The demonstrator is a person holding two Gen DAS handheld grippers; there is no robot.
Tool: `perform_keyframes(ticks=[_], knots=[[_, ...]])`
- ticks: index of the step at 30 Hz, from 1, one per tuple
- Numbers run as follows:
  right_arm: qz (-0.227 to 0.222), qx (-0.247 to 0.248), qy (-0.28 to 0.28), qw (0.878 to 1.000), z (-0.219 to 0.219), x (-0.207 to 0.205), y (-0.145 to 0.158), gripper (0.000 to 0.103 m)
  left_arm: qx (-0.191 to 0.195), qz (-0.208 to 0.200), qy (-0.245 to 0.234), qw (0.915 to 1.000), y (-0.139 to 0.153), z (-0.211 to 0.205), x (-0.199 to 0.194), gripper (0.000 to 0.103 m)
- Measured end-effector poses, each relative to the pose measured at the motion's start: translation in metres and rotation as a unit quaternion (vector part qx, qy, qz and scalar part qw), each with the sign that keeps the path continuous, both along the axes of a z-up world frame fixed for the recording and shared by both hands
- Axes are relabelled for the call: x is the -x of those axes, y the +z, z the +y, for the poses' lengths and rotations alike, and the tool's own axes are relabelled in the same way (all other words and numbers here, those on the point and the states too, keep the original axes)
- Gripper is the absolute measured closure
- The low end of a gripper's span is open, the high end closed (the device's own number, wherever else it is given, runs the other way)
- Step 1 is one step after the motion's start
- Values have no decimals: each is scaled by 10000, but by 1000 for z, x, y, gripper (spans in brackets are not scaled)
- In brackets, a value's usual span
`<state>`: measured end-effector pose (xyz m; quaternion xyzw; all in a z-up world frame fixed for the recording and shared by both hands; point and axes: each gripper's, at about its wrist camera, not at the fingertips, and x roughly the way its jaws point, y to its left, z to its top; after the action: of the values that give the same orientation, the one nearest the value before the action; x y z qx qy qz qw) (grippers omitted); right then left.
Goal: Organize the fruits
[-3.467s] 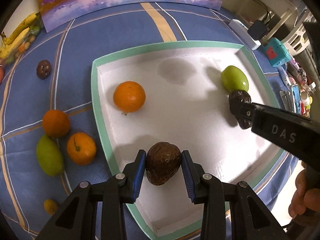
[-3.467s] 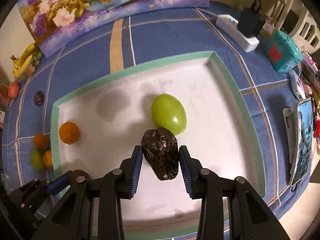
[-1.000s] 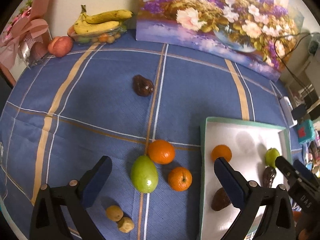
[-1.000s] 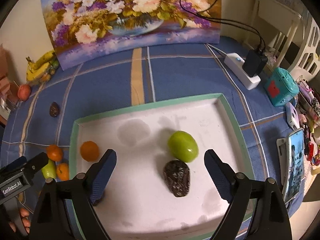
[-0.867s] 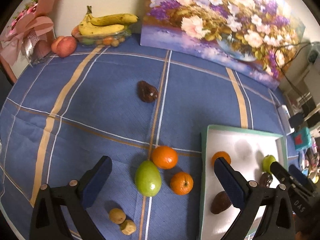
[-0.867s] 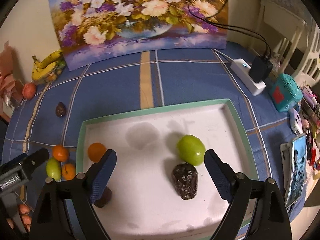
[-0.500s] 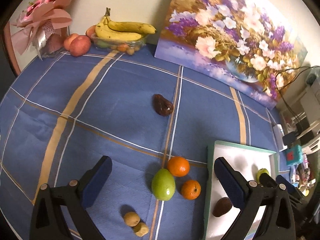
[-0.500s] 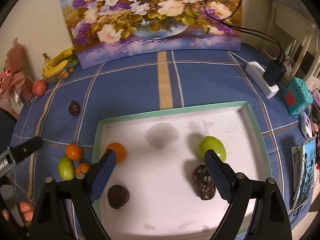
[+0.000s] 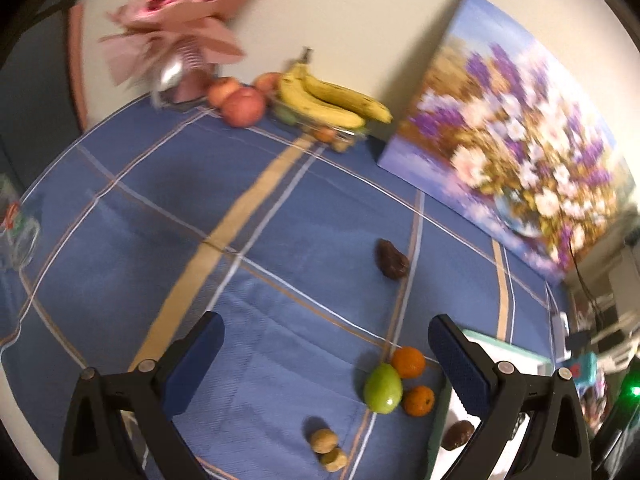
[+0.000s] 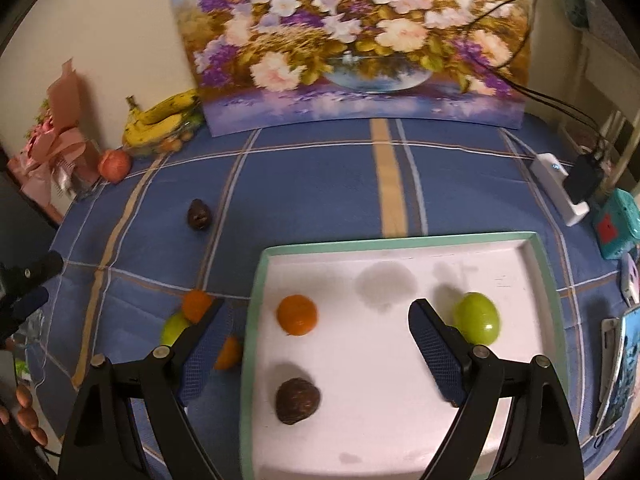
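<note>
Both jaws wide open, empty. Left gripper (image 9: pixel 326 364) high above tabletop (image 9: pixel 168 216); green fruit (image 9: pixel 382 388) and oranges (image 9: pixel 408 362) clustered touching, low between jaws. Risk: grabbing one nudges neighbours, rolling away from tray (image 10: pixel 400 420).

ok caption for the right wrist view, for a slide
Open right gripper above the white tray holding an orange, a green fruit and a brown fruit.

Three oranges (image 10: pixel 297 315) (two green fruits (image 10: pixel 476 323)).
</note>
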<state>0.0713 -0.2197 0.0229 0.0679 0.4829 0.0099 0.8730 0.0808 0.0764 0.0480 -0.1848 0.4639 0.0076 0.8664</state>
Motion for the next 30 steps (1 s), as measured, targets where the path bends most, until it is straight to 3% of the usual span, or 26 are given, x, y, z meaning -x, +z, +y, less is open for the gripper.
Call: perform_keyframes(ticks=[9, 15, 17, 21, 23, 30], knots=[[-130, -42, 408, 9991, 33, -1, 6, 14, 139, 179, 360, 9991, -11, 28, 10, 0], [-24, -99, 640, 9979, 55, -2, 3, 21, 308, 442, 383, 9978, -29, 35, 17, 1], [65, -106, 698, 9975, 62, -4, -1, 35, 417, 609, 368, 9966, -39, 36, 19, 1], [262, -29, 851, 9960, 73, -6, -12, 45, 525, 855, 270, 9946, -54, 32, 21, 3], [360, -11, 921, 9951, 77, -6, -17, 55, 548, 960, 226, 9936, -60, 29, 23, 6], [647, 5, 1052, 9923, 84, -8, -37, 60, 690, 1394, 6, 9878, -83, 16, 25, 13]])
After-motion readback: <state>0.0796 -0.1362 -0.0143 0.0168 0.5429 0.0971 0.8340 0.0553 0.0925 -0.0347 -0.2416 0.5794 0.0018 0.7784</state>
